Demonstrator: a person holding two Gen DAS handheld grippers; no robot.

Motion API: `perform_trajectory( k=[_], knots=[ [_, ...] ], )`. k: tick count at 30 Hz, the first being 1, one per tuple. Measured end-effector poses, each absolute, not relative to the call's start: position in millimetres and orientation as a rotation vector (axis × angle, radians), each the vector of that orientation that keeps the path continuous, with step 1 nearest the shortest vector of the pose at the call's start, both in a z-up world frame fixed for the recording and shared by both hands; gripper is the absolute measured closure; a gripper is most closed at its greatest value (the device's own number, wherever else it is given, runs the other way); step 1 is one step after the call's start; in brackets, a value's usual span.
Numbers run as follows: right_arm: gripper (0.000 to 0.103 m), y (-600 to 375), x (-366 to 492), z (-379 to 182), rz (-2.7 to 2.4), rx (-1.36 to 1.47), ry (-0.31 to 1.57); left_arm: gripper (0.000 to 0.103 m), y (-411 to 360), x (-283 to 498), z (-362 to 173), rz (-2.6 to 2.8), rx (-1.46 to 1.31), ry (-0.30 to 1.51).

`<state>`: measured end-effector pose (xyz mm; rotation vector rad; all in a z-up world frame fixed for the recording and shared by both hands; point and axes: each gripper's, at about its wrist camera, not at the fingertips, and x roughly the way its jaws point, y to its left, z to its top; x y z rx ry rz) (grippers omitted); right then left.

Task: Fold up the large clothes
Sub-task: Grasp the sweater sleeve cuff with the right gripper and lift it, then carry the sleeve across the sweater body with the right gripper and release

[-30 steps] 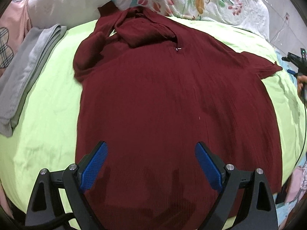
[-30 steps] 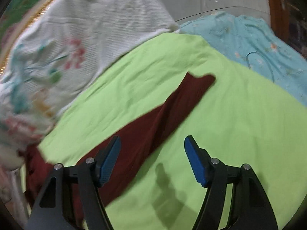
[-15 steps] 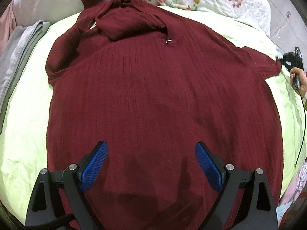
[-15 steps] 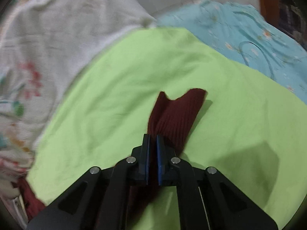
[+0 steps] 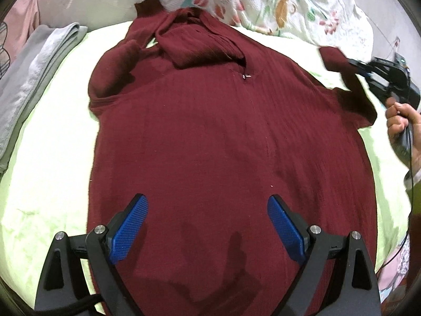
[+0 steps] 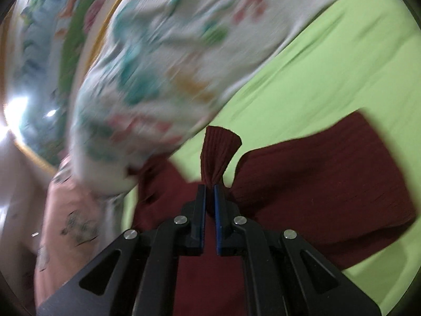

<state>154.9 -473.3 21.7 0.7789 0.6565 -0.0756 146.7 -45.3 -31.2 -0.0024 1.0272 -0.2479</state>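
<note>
Right tongs (image 6: pixel 209 192) clamped on sleeve cuff (image 6: pixel 219 144), lifted off green sheet (image 6: pixel 329 84). Left tongs (image 5: pixel 208 226) wide apart over sweater (image 5: pixel 223 137), spread flat mid-bed. Bare sheet along both side edges.

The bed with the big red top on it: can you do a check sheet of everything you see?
Surface: lime green sheet, wrinkled, covering the bed.
Job's things: maroon top spread flat; its far sleeve is folded over near the collar, the other sleeve is lifted.
Clutter: folded grey cloth beside the top; floral blanket past the collar; pink garment at the edge.
Grippers: left gripper over the hem, jaws wide apart, holding nothing; right gripper with jaws shut on the sleeve, held by a hand.
Cables: thin black cable hanging below that hand.
Surroundings: grey floor beyond the blanket.
</note>
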Motion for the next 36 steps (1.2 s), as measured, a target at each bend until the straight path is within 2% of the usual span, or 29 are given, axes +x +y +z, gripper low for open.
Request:
perform_trajectory(
  k=[9, 12, 13, 17, 23, 24, 26, 27, 28, 31, 33, 34, 35, 36],
  knots=[
    [0.097, -314, 228, -52, 0.201, 0.849, 0.856, 0.010, -18, 158, -38, -0.274, -0.059, 1.033],
    [0.097, -281, 248, -74, 0.239, 0.847, 0.909, 0.010, -10, 166, -43, -0.274, -0.082, 1.045],
    [0.093, -275, 254, -79, 0.249, 0.843, 0.926, 0.010, -8, 169, -44, -0.282, -0.089, 1.043],
    [0.091, -259, 266, -105, 0.278, 0.872, 1.046, 0.010, -6, 187, -47, -0.305, -0.097, 1.042],
    [0.091, -290, 222, -66, 0.194, 0.849, 0.917, 0.012, -11, 242, -61, -0.360, -0.187, 1.057],
    [0.086, -297, 208, -56, 0.175, 0.844, 0.886, 0.013, -13, 256, -65, -0.359, -0.201, 1.066],
    [0.072, -310, 180, -37, 0.128, 0.832, 0.827, 0.023, -18, 277, -71, -0.362, -0.217, 1.077],
    [0.061, -317, 163, -29, 0.098, 0.825, 0.798, 0.026, -21, 288, -75, -0.354, -0.223, 1.089],
    [0.054, -319, 152, -23, 0.072, 0.820, 0.782, 0.029, -24, 297, -77, -0.353, -0.225, 1.093],
    [0.054, -327, 115, -8, 0.018, 0.796, 0.744, 0.042, -34, 314, -77, -0.345, -0.199, 1.080],
    [0.054, -330, 96, -3, -0.009, 0.788, 0.733, 0.066, -39, 318, -76, -0.367, -0.193, 1.066],
    [0.054, -329, 91, -2, -0.022, 0.787, 0.731, 0.088, -41, 321, -76, -0.382, -0.195, 1.069],
    [0.054, -330, 87, -2, -0.030, 0.789, 0.732, 0.098, -44, 323, -77, -0.388, -0.193, 1.073],
    [0.054, -329, 85, -2, -0.037, 0.793, 0.732, 0.098, -46, 324, -76, -0.393, -0.187, 1.063]
  ],
)
